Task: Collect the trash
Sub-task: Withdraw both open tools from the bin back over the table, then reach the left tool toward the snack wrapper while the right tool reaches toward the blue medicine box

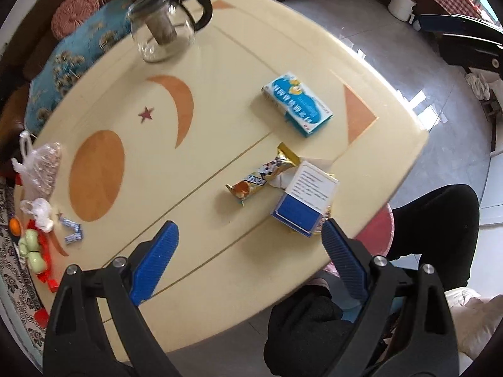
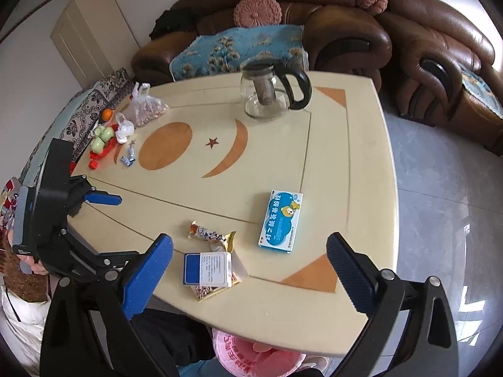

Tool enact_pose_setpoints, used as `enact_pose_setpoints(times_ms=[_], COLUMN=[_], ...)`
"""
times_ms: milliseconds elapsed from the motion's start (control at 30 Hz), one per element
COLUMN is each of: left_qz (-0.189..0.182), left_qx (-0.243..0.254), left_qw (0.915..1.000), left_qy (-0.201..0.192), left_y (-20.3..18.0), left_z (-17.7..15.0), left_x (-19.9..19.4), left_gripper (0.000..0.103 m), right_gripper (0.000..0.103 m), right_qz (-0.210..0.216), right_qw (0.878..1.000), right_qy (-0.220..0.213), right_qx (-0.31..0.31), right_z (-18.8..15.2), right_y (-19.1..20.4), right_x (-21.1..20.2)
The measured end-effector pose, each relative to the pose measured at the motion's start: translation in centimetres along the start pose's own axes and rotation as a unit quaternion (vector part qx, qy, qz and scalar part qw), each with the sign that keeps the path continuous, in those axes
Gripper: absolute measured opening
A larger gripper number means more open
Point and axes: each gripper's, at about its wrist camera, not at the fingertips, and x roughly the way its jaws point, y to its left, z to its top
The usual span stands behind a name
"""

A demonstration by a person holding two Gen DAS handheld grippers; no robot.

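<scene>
Your left gripper's [image 1: 250,245] blue ribbed fingers [image 1: 155,259] are spread wide, nothing between them, hanging over the near edge of the cream table with orange moon and star inlays [image 1: 220,100]. Your right gripper [image 2: 251,264] is equally wide apart and empty. Trash sits just ahead: a blue-and-white open carton [image 2: 207,268] resting on a crumpled snack bag [image 2: 213,290], touching a gold-ended cow-print candy wrapper [image 2: 212,235]. A light-blue cartoon medicine box [image 2: 280,221] lies just beside them. A pink bin [image 2: 251,356] sits below the table edge. A glass teapot with black handle [image 2: 270,91] stands at the far side.
</scene>
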Motion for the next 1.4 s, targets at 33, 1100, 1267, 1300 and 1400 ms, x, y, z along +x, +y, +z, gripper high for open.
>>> enact_pose_setpoints(times_ms=[33,1100,1267,1300,1400], left_qz=[-0.003,-0.063,-0.070,-0.071,-0.069], left_qx=[0.001,0.042,0.040,0.040,0.044], left_qw=[1.0000,0.9940,0.9934,0.9934,0.9931], left_qy=[0.004,0.079,0.081,0.080,0.084], left_y=[0.3,1.3,1.7,1.7,1.8], left_z=[0.2,3.6,4.2,4.3,4.5], left_x=[0.6,12.5,13.7,13.8,14.6], left_gripper=[0.090,0.090,0.090,0.090,0.090], right_gripper=[0.096,0.096,0.096,0.096,0.096], right_qz=[0.000,-0.011,-0.009,-0.008,-0.010], right_qw=[1.000,0.992,0.991,0.991,0.989], right_qy=[0.004,0.122,0.133,0.136,0.144], right_qx=[0.001,0.005,0.008,0.008,0.007], right_z=[0.2,1.1,1.0,1.0,0.9], right_y=[-0.1,-3.3,-3.5,-3.6,-3.5], right_x=[0.6,16.5,18.1,18.4,19.4])
